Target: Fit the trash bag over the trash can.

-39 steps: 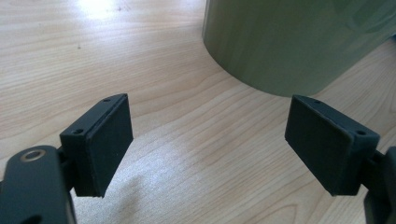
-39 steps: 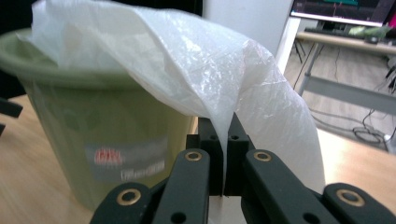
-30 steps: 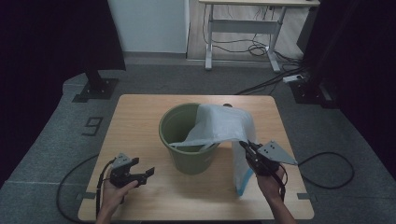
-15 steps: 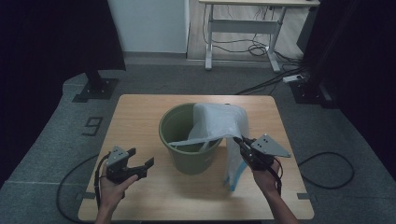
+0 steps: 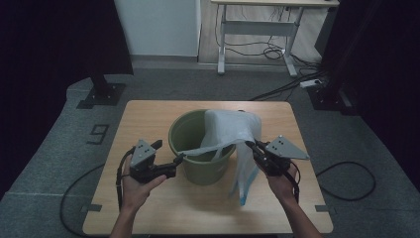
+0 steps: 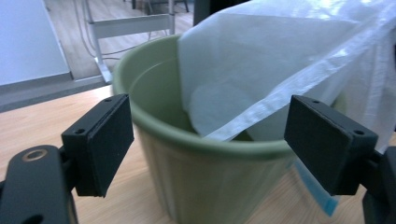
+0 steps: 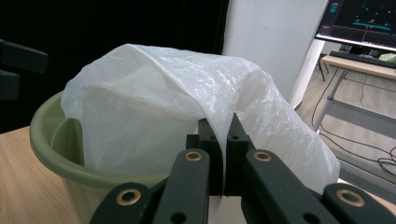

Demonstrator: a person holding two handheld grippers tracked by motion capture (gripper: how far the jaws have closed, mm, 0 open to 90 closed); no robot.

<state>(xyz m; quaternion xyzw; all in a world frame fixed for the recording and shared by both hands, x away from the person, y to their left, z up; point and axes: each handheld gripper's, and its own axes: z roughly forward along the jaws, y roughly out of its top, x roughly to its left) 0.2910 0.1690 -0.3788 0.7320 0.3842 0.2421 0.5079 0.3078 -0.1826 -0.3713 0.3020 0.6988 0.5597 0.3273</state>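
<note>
Two edges of the translucent white plastic bag (image 5: 233, 131), draped over the round green plastic bucket (image 5: 190, 136), need spreading: right gripper (image 5: 251, 147) is pinched on one; the spread left gripper (image 5: 177, 159) should be closed on the stretched near edge.

We are holding our left gripper (image 5: 174, 161) with jaws spread wide, and our right gripper (image 5: 250, 145) with jaws clamped together.

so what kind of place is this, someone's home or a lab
Most likely a lab or recording studio, not a home. Black curtains hang around a lone wooden table, a height-adjustable desk with loose cables stands behind, and a monitor glows at the side.
</note>
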